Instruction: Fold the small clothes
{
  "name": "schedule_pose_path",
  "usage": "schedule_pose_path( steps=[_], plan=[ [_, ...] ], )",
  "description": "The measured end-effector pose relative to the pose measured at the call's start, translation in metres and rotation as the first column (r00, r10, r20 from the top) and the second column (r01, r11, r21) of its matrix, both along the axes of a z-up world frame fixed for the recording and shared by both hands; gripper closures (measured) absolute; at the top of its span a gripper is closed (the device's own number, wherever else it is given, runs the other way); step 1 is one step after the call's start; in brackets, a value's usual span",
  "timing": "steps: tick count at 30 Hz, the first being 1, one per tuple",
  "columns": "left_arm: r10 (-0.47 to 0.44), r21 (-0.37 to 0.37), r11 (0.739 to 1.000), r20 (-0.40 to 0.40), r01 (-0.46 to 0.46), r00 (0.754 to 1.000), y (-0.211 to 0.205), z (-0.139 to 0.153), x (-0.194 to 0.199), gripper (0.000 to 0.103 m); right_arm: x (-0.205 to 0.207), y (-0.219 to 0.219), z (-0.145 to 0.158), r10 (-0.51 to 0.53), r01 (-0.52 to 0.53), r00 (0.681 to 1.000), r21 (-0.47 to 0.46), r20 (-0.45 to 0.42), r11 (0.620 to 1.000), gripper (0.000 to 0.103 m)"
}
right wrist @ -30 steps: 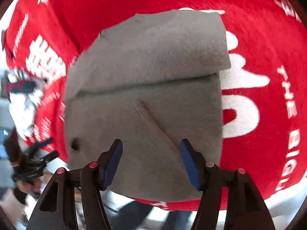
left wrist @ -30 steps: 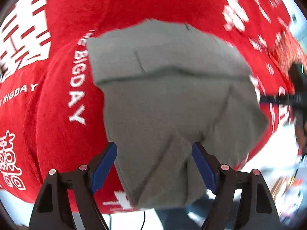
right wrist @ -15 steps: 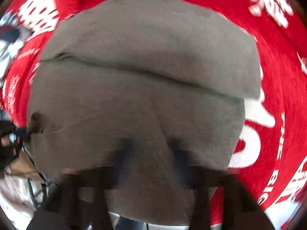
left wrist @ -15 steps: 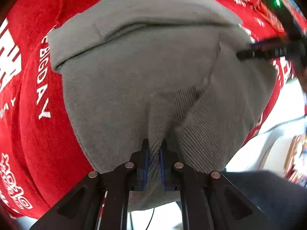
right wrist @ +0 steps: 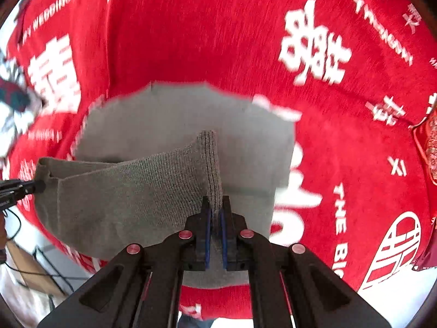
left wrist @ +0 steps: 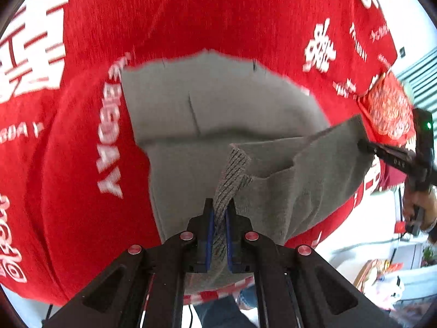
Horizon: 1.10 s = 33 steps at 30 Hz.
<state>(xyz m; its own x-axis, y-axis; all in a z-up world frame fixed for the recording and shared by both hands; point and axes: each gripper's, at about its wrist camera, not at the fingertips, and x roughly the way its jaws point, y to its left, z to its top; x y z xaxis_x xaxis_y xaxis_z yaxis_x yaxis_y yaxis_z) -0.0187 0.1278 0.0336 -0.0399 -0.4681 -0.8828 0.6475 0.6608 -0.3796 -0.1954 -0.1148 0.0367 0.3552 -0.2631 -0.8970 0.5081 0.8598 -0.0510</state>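
Left wrist view, nearest the lens: the left gripper [left wrist: 218, 218] has its two black fingers with blue pads drawn close together, clamped on a ribbed edge of a grey knitted garment [left wrist: 218, 114]. Its jaws have just been closing, and the knit sits pinched between them. From that pinch the near edge of the garment rises off the surface and stretches away to the right, where the tip of the right gripper [left wrist: 366, 146] holds its other corner; a person's hand [left wrist: 418, 205] grips that tool's handle at the far right edge. Beyond the lifted edge, the rest of the garment lies flat on a red cloth with white lettering [left wrist: 191, 13], which covers the whole surface behind it.

Right wrist view, again from near to far: the right gripper [right wrist: 215, 213] is likewise closed tight on a ribbed strip of the grey knitted garment [right wrist: 169, 114], its jaws having just been closing with the fabric between the pads. The raised edge runs leftward to the left gripper's tip [right wrist: 38, 186] at the frame's left side. Further back, the flat part of the garment rests on the red cloth [right wrist: 204, 27].
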Motion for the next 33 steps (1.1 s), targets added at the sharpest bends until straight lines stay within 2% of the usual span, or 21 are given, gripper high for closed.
schedule_pose_path(
  steps=[3, 6, 8, 11, 12, 16, 18, 21, 22, 23, 24, 26, 30, 33],
  plan=[
    [0.022, -0.052, 0.998, 0.045, -0.02, 0.999, -0.014, 0.02, 0.027, 0.094, 0.026, -0.017, 0.023, 0.0, 0.002, 0.998, -0.036, 0.066, 0.999, 0.097],
    [0.041, -0.083, 0.996, 0.093, -0.033, 0.995, -0.038, 0.031, 0.063, 0.094, 0.052, -0.039, 0.026, -0.008, 0.011, 0.996, -0.035, 0.091, 0.999, 0.097],
    [0.064, -0.085, 0.995, 0.121, -0.054, 0.991, -0.053, 0.028, 0.085, 0.094, 0.068, -0.057, 0.017, -0.017, 0.019, 0.996, -0.025, 0.093, 1.0, 0.097],
    [0.114, -0.061, 0.992, 0.145, -0.106, 0.983, -0.078, 0.012, 0.115, 0.094, 0.093, -0.095, -0.009, -0.052, 0.05, 0.996, 0.029, 0.076, 0.998, 0.097],
    [0.13, -0.047, 0.991, 0.147, -0.124, 0.981, -0.085, 0.004, 0.122, 0.094, 0.104, -0.111, -0.026, -0.068, 0.065, 0.996, 0.05, 0.055, 0.997, 0.097],
    [0.182, 0.039, 0.981, 0.147, -0.189, 0.972, -0.113, -0.045, 0.152, 0.094, 0.127, -0.149, -0.086, -0.104, 0.106, 0.994, 0.133, -0.022, 0.985, 0.097],
    [0.219, 0.106, 0.966, 0.154, -0.237, 0.963, -0.123, -0.072, 0.164, 0.094, 0.135, -0.162, -0.116, -0.111, 0.121, 0.991, 0.175, -0.069, 0.977, 0.097],
    [0.289, 0.19, 0.928, 0.173, -0.32, 0.941, -0.122, -0.092, 0.176, 0.094, 0.136, -0.172, -0.136, -0.12, 0.138, 0.989, 0.236, -0.09, 0.962, 0.096],
    [0.307, 0.216, 0.914, 0.183, -0.342, 0.934, -0.119, -0.094, 0.179, 0.094, 0.135, -0.174, -0.136, -0.125, 0.142, 0.989, 0.248, -0.083, 0.958, 0.093],
    [0.323, 0.242, 0.899, 0.196, -0.365, 0.926, -0.114, -0.094, 0.184, 0.094, 0.133, -0.176, -0.135, -0.134, 0.151, 0.988, 0.259, -0.081, 0.954, 0.083],
    [0.329, 0.25, 0.893, 0.202, -0.374, 0.922, -0.11, -0.094, 0.186, 0.094, 0.13, -0.178, -0.134, -0.149, 0.168, 0.985, 0.268, -0.09, 0.949, 0.066],
    [0.326, 0.26, 0.892, 0.194, -0.369, 0.925, -0.103, -0.089, 0.19, 0.093, 0.123, -0.182, -0.131, -0.169, 0.185, 0.983, 0.297, -0.077, 0.937, 0.048],
    [0.252, 0.247, 0.929, 0.123, -0.276, 0.96, -0.108, -0.084, 0.189, 0.093, 0.113, -0.185, -0.126, -0.17, 0.166, 0.985, 0.398, -0.025, 0.902, 0.047],
    [0.183, 0.249, 0.95, 0.055, -0.191, 0.982, -0.129, -0.098, 0.187, 0.093, 0.119, -0.183, -0.138, -0.149, 0.161, 0.987, 0.41, -0.061, 0.898, 0.05]
  ],
)
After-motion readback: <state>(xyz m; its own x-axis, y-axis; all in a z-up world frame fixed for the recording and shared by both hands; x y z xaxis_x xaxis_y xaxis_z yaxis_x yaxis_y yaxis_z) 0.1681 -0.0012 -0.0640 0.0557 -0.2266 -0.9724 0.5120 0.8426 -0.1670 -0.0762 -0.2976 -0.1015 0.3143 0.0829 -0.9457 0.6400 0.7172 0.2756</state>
